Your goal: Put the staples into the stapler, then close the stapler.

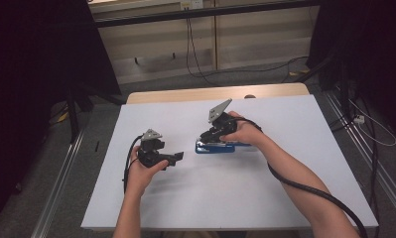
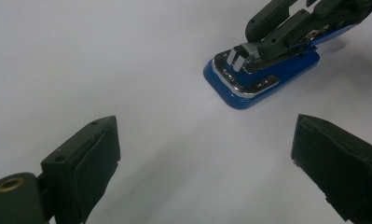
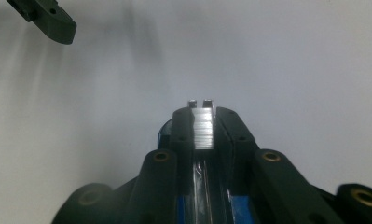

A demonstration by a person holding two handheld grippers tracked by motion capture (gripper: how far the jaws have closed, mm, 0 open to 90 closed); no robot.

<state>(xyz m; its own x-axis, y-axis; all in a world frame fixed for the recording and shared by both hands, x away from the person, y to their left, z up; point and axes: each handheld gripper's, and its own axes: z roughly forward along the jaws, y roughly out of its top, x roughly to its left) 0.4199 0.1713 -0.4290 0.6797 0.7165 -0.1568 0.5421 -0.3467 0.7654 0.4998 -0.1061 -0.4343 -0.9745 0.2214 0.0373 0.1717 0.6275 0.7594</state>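
- Blue stapler (image 1: 214, 147) lies flat on the white bench (image 1: 285, 198), near centre, its metal nose toward 9 o'clock in the high view
- Right gripper (image 1: 205, 137) sits over the stapler from 3 o'clock; the right gripper view shows both jaws pressed against the sides of a silver strip of staples (image 3: 203, 128) in the stapler's channel, so it is closed narrow on that strip
- Left gripper (image 1: 178, 157) hovers at 8 o'clock of the stapler, well apart from it; jaws spread wide with nothing between them, bare bench below
- Left gripper view: stapler (image 2: 260, 77) at 1 o'clock, top arm swung up, chrome magazine exposed
- Progress, as judged: looks like a staple-loading job, mid-way; strip appears to sit in the magazine, release and closing the top arm remain
- Containers: the stapler's magazine is the sole one, holding the staple strip; whether it is fully seated I cannot tell
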